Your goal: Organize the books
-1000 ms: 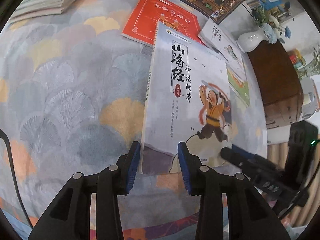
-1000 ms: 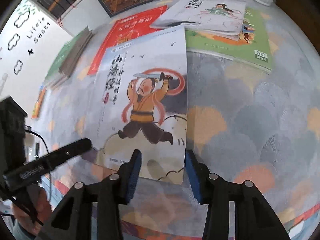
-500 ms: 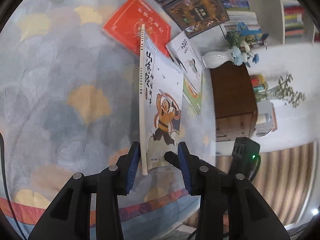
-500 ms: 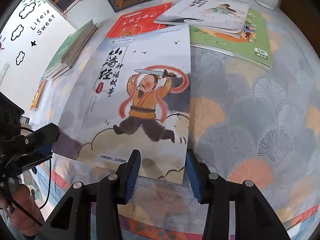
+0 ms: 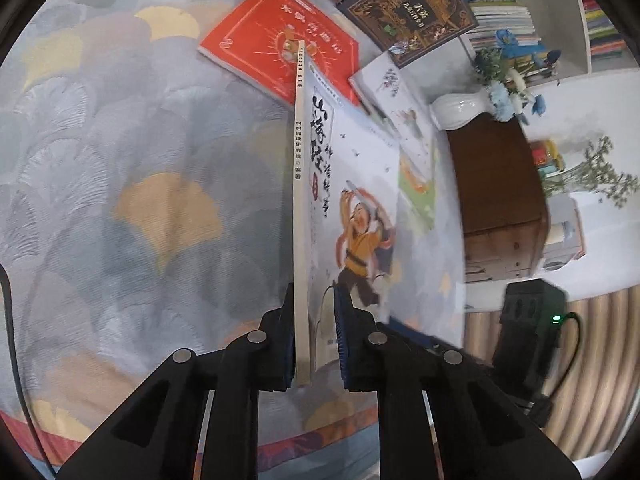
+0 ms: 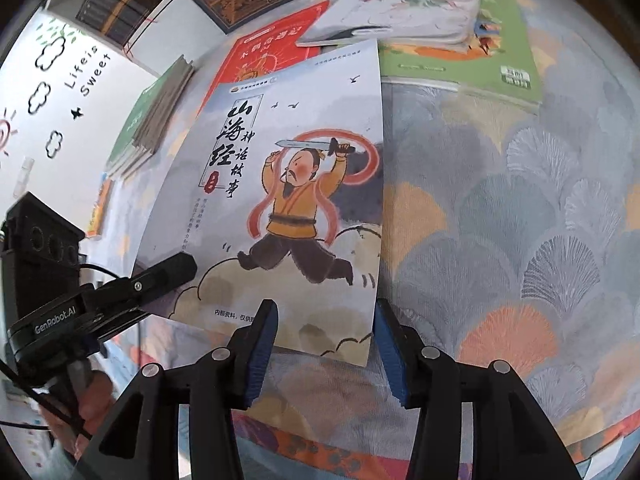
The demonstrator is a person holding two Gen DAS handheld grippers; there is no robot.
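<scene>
Fan-patterned cloth in grey, orange and peach covers the surface (image 5: 140,184) where the books lie. Above it, the grey book (image 5: 352,184) with a sword-swinging figure in orange on its cover is lifted off the cloth and tipped on edge, spine toward the left wrist camera. The left tool (image 5: 312,336) is clenched on the book's lower corner at the spine, blue pads on both faces. The right tool (image 6: 324,344) sits at the book's bottom edge near the free corner; its jaws are opening and the pads do not press the cover (image 6: 280,184).

Behind the grey book lies a red book (image 5: 260,40), then two dark ornate books (image 5: 412,4). To its right a white book (image 6: 400,8) rests on a green one (image 6: 480,68). A stack of thin green books (image 6: 156,120) lies left. Beyond stand a brown cabinet (image 5: 496,184) with a white vase (image 5: 460,110), and a bookshelf (image 5: 500,0).
</scene>
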